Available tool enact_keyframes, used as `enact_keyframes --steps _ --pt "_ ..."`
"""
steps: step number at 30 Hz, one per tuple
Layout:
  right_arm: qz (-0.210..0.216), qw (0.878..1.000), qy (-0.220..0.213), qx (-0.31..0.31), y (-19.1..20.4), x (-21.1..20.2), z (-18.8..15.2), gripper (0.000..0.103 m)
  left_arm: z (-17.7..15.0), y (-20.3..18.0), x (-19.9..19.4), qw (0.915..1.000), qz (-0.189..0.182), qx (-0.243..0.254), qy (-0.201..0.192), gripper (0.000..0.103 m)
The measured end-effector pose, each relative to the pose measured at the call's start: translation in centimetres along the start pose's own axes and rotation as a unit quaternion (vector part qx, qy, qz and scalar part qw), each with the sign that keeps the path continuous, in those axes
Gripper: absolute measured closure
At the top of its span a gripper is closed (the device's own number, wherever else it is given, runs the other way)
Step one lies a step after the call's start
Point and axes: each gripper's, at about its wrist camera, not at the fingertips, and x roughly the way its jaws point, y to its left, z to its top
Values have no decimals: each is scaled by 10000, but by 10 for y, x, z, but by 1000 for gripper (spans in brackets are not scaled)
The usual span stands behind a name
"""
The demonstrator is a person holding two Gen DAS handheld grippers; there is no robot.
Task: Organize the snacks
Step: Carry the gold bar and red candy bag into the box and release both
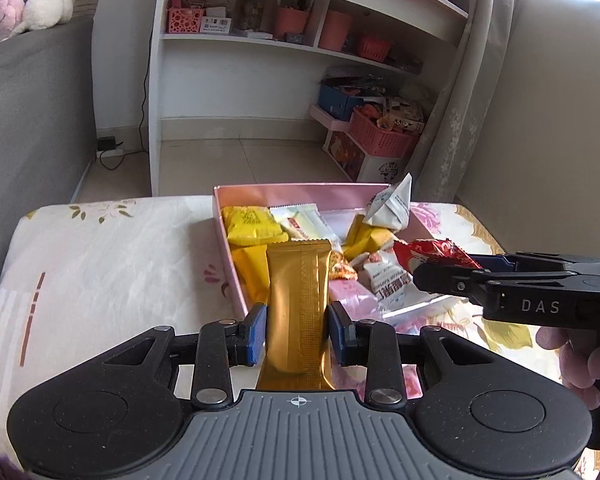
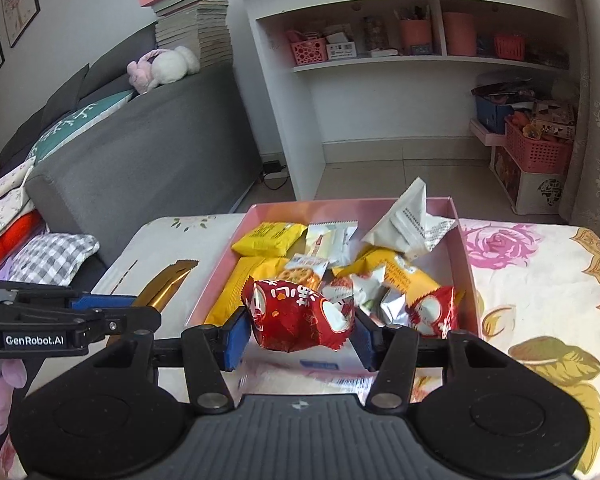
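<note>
My left gripper (image 1: 297, 326) is shut on a long gold snack bar (image 1: 298, 296), held above the near left corner of the pink box (image 1: 226, 248). My right gripper (image 2: 300, 330) is shut on a red snack packet (image 2: 296, 316), lifted over the near end of the pink box (image 2: 462, 248). The box holds several snacks: yellow packets (image 2: 268, 236), a white triangular packet (image 2: 412, 220), a silvery packet (image 2: 330, 236). The right gripper with the red packet (image 1: 432, 254) enters the left wrist view from the right. In the right wrist view, the left gripper (image 2: 112, 306) shows at the left with the gold bar (image 2: 166, 288).
The box rests on a table under a floral cloth (image 2: 532, 280). A grey sofa (image 2: 148, 152) stands to the left, a white shelf unit (image 2: 400, 60) behind, and pink baskets (image 2: 536, 148) on the floor at the right. A clear plastic bag (image 1: 408, 304) lies near the box.
</note>
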Motion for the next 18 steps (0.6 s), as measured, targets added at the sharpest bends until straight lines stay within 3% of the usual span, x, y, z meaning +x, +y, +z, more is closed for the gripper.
enact_keyframes --steps 8,18 --pt "-147 9989 -137 428 -18 45 38 57 34 -7 57 9997 196 7 -115 73" --pt "-262 9976 -86 641 -33 81 53 56 48 0 106 9992 354 -184 -88 72"
